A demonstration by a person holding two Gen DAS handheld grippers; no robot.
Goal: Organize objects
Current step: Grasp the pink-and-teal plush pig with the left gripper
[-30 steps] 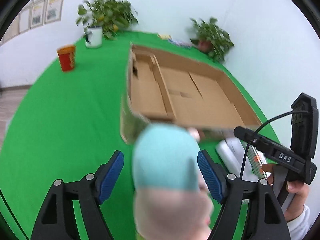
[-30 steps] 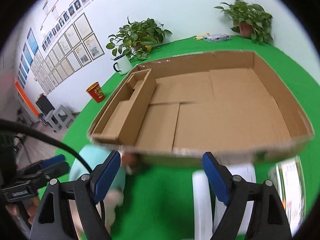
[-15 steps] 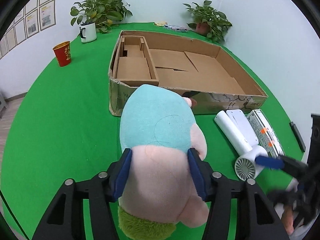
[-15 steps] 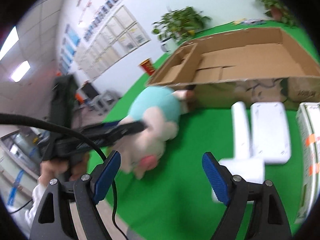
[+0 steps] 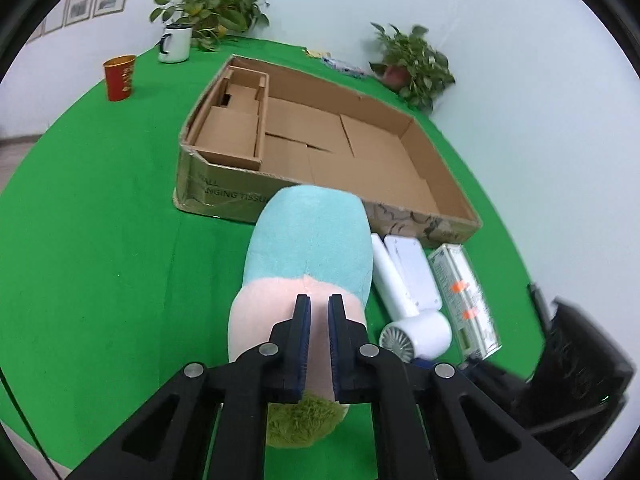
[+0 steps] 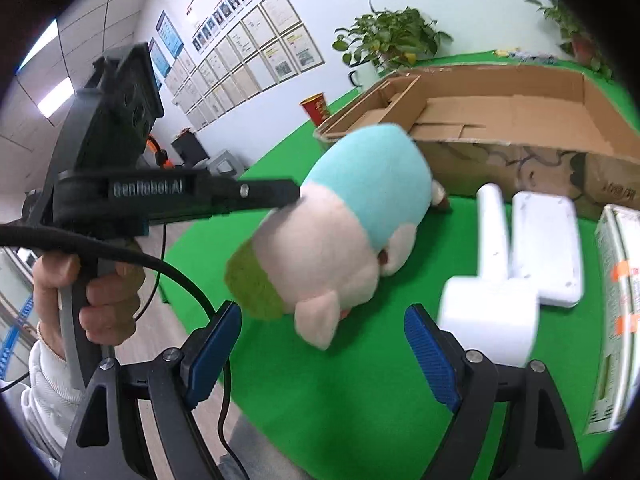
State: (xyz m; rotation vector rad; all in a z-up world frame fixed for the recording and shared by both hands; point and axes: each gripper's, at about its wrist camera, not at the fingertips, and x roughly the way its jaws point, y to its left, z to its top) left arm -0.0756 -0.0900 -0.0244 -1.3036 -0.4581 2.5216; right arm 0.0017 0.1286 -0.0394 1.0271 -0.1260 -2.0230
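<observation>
While the red cup (image 5: 119, 78) and white mug (image 5: 174, 43) stand well off at the far left of the green worktop (image 5: 92, 248), the left gripper (image 5: 319, 308) has its fingers (image 5: 302, 320) drawn narrow, pinching a fold of the pink fabric on the plush toy (image 5: 310, 264). The toy's teal end points toward the near wall of the cardboard box (image 5: 224, 190), and whether its body rests on the worktop or hangs just above it cannot be told from the blurred right-wrist view. A pinch on soft fabric like this probably holds well but lets the bulk sag and swing, so the lift should go straight up until the toy's low end would clear the box wall, then forward, releasing only once it sits over the wide open floor of the box rather than the small left compartment. Just right of the toy lie a white hair dryer (image 5: 404, 304), a flat white case (image 5: 412, 270) touching it, and a printed carton (image 5: 464, 292) beside that. At the far right, the right gripper (image 6: 322, 354) hovers near the toy and dryer with its fingers wide, holding nothing; it should keep out of the toy's path.
</observation>
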